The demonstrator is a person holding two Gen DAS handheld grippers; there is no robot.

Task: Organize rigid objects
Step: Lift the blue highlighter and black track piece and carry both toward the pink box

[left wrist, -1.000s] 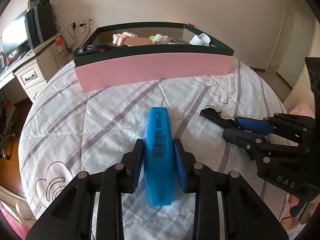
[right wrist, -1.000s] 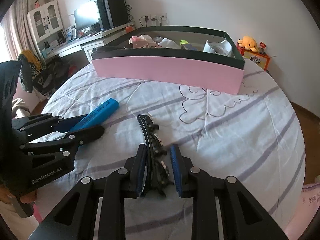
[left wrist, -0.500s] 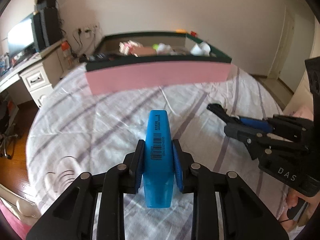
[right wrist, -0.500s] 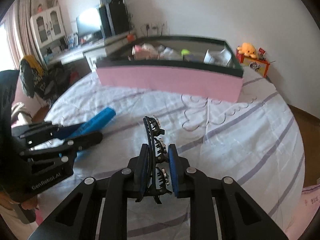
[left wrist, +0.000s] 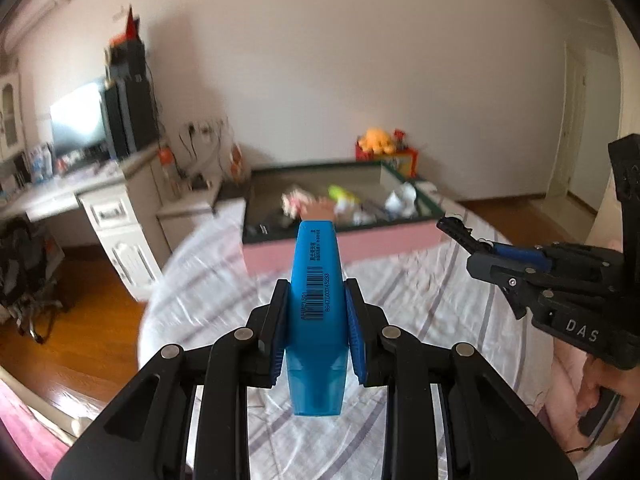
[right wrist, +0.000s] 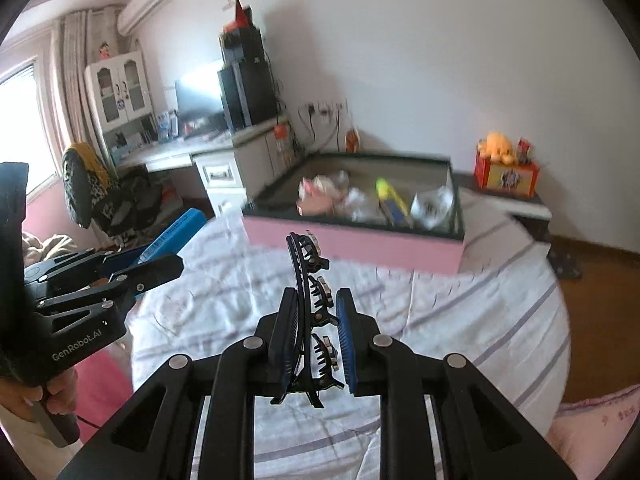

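A: Status? Bed first.

B: Round bed with a white, purple-striped sheet point(left wrist: 424, 304); nothing loose showing on the visible part of it. Pink-sided open box with a dark green rim point(right wrist: 360, 242) sits at the bed's far edge, already holding several items: small white and pink things, something yellow-green. Too blurred to name.

A: Grippers?

B: Left gripper point(left wrist: 316, 312) is clamped on a flat blue plastic highlighter-shaped case point(left wrist: 318, 300), held off the sheet, nose toward the box. Right gripper point(right wrist: 314, 332) is clamped on a curved black toothed hair clip point(right wrist: 308, 292), also lifted clear.

A: Progress?

B: Looks like late stage. Both pieces are picked up, neither is over the box yet. Left to do: carry and drop both.

A: Any text?

B: Barcode on the blue case, digits look like 6947503745283, plus small print I can't read. "DAS" on the right gripper body, "GenRobot.AI" on the left.
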